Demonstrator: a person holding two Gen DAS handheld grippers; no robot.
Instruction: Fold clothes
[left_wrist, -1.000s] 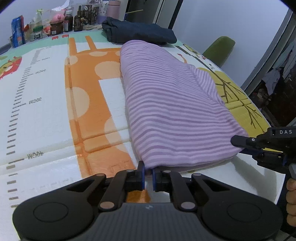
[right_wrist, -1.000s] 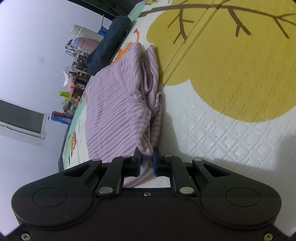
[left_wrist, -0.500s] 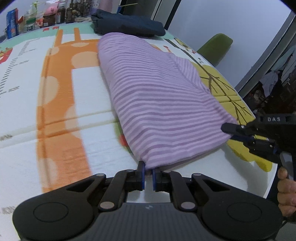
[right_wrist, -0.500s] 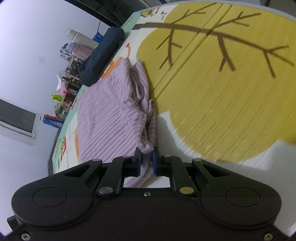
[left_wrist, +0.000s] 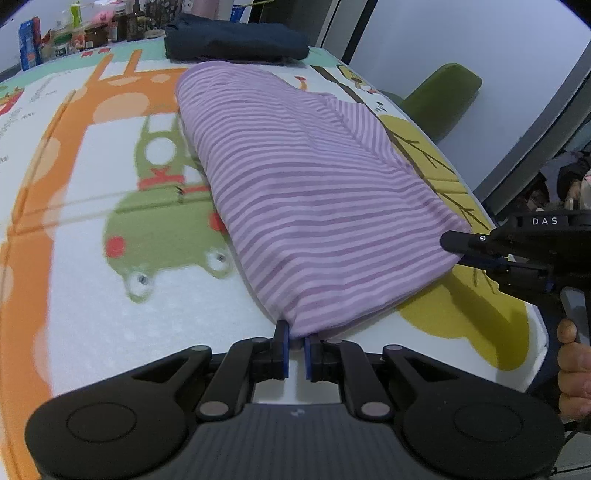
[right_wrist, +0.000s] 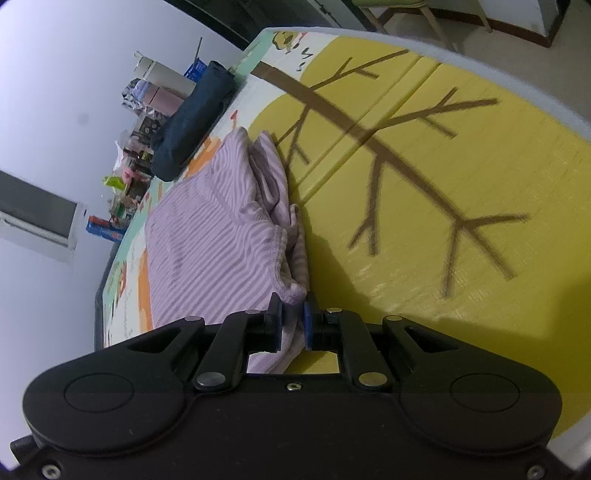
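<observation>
A purple striped garment (left_wrist: 314, 192) lies folded lengthwise on the patterned play mat (left_wrist: 110, 288). My left gripper (left_wrist: 296, 334) is shut on its near left corner. At the right of the left wrist view my right gripper (left_wrist: 448, 245) pinches the near right corner. In the right wrist view the right gripper (right_wrist: 293, 312) is shut on the bunched hem of the garment (right_wrist: 214, 236), whose layered edges lie along the yellow tree print.
A folded dark blue garment (left_wrist: 232, 42) lies at the mat's far end, with bottles and packets (left_wrist: 74, 33) behind it. A green chair (left_wrist: 443, 96) stands past the right edge. A hand (left_wrist: 574, 369) holds the right gripper's handle. The mat's edge (left_wrist: 532, 325) runs close on the right.
Both grippers, still shut on the near corners, have slid the garment sideways across the mat, off the giraffe print and towards the yellow tree. A green car print now shows left of it.
</observation>
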